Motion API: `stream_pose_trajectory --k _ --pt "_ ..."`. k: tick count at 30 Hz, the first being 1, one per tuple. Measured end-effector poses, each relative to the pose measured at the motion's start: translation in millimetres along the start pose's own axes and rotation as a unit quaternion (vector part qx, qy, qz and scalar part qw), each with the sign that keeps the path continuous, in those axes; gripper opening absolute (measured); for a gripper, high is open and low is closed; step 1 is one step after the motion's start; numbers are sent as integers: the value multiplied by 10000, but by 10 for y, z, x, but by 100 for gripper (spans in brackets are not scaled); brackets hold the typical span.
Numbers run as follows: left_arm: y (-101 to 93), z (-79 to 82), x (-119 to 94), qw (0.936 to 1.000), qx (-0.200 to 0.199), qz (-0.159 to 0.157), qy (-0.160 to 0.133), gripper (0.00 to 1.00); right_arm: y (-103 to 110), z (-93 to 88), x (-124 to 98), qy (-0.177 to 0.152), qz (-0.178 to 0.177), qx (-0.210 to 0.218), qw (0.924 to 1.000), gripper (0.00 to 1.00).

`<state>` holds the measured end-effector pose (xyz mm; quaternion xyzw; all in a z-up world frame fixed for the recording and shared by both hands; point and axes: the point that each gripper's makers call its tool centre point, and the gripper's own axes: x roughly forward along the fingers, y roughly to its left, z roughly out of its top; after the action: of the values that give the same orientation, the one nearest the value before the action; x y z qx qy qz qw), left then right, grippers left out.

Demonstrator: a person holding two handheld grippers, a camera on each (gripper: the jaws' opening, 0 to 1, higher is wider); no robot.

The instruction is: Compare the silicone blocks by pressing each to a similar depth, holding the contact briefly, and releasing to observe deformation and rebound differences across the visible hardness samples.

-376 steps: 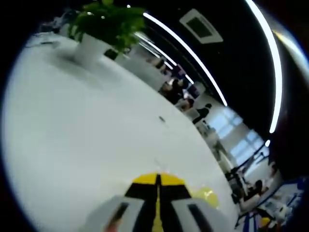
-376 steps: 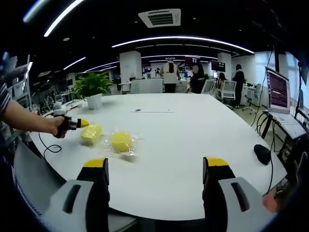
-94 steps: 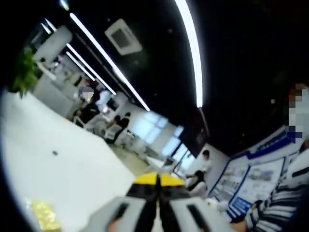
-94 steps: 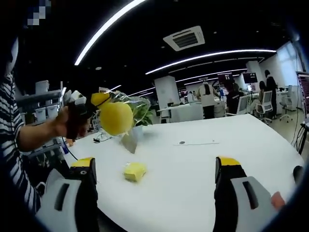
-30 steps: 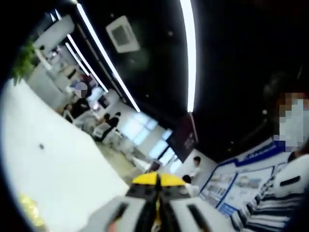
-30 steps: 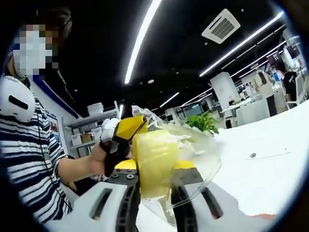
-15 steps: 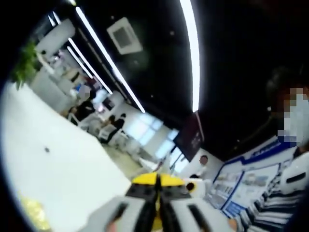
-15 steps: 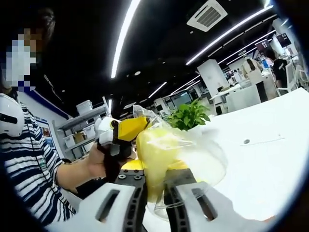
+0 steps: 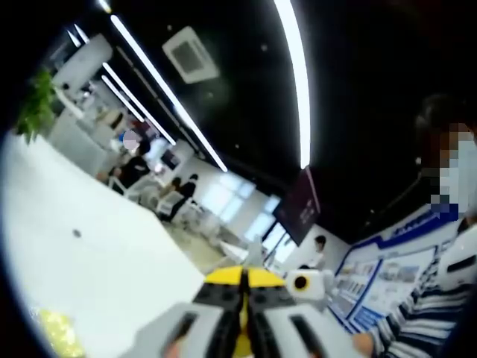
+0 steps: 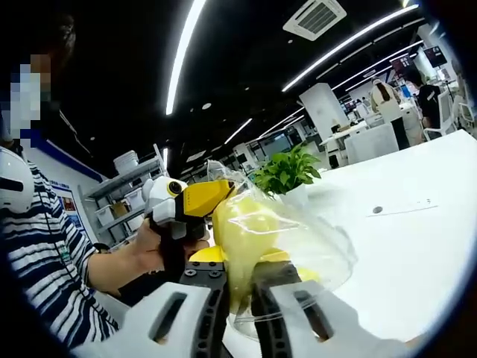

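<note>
Both grippers raised off the white table point(image 10: 417, 246); bagged yellow block point(image 10: 250, 231) pinched between the right gripper point(image 10: 238, 287) jaws, left gripper point(image 10: 205, 198) touching the bag's top, so no gap between the two. Table right of the bag lies open as far as a small dark speck point(image 10: 378, 210). Potted plant point(image 10: 287, 175) stands behind the bag. Second yellow block point(image 9: 59, 332) sits near the table edge, open surface beyond it

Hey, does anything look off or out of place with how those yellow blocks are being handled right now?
Yes. One yellow block is up in the air, not on the table, still in its clear bag. Both grippers, left and right, pinch it through the crumpled plastic.
</note>
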<state>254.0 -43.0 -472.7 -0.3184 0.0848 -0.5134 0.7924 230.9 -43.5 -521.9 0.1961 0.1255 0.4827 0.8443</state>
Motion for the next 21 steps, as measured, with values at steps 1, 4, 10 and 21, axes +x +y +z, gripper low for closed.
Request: stream_pose_trajectory --k 1,4,10,21 --pt "-5 5 1 10000 -7 -15 -13 0 0 8 0 -21 -21 -120 9999 4" --pt "3 -1 0 10000 -19 5 -3 0 10 -4 -1 29 -14 -87 10000 4" --pt "1 -7 0 10000 -16 23 -10 0 -3 -11 -6 8 -30 -62 10000 4" --pt "-54 48 12 9998 149 52 -142 0 2 50 0 -190 86 14 9998 6"
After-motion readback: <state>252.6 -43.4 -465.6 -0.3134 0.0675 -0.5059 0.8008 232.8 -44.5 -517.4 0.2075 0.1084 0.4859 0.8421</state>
